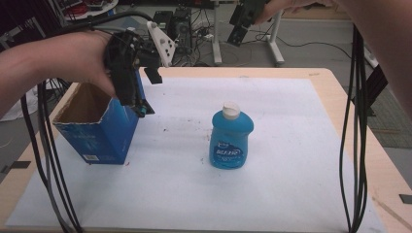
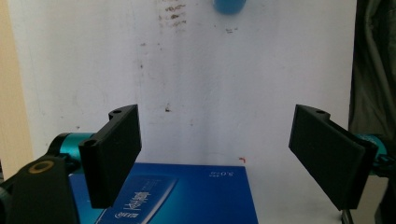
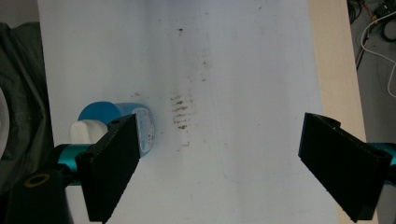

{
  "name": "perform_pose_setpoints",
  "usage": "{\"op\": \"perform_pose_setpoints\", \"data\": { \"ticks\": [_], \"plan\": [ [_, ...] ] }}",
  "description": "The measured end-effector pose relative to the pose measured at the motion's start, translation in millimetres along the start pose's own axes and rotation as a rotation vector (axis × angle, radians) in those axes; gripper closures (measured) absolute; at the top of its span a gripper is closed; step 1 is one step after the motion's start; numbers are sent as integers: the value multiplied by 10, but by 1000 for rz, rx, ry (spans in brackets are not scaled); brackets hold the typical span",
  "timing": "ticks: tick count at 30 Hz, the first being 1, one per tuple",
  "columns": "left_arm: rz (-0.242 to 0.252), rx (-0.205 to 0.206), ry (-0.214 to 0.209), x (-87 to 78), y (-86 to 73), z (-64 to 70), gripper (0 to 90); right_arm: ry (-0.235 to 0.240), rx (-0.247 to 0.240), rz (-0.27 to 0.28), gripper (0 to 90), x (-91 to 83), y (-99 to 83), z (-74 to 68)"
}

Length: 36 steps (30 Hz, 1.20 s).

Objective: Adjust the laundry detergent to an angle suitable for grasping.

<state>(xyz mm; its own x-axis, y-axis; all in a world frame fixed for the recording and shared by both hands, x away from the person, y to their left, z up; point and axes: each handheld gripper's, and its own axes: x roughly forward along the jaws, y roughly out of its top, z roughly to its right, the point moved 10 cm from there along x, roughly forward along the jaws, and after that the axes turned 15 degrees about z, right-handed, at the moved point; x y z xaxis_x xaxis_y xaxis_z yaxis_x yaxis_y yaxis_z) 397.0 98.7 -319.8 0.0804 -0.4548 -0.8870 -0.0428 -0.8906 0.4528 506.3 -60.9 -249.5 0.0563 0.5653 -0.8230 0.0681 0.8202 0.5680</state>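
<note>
A blue dish-soap bottle (image 1: 231, 141) with a white cap stands upright near the middle of the white sheet (image 1: 291, 194). An open-topped blue box (image 1: 97, 133) stands at the left of the sheet. My left gripper (image 1: 148, 92) hovers just above the box's right rim, open, with nothing between its jaws. In the left gripper view the left gripper (image 2: 215, 116) looks down on the box (image 2: 187, 196), with the bottle's base (image 2: 229, 5) at the top edge. My right gripper (image 1: 240, 26) is raised high beyond the table's far edge. In its own view the right gripper (image 3: 222, 120) stands open, with the bottle (image 3: 119, 116) partly behind its left jaw.
The wooden table (image 1: 340, 97) shows bare around the sheet, widest along the right. Black cables hang down at the left (image 1: 48, 160) and the right (image 1: 359, 145). Desk legs (image 1: 274, 39) and wiring stand on the floor past the far edge. Faint dark smudges (image 3: 182, 112) mark the sheet.
</note>
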Motion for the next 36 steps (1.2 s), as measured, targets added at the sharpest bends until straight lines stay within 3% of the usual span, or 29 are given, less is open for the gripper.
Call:
{"op": "perform_pose_setpoints", "data": {
  "ticks": [21,36],
  "plan": [
    [12,4,0,-27,20,-31,170,18,-11,-3,123,32,-16,8],
    [9,6,-6,-16,22,-33,170,8,-25,45,123,-77,-112,-16]
  ]
}}
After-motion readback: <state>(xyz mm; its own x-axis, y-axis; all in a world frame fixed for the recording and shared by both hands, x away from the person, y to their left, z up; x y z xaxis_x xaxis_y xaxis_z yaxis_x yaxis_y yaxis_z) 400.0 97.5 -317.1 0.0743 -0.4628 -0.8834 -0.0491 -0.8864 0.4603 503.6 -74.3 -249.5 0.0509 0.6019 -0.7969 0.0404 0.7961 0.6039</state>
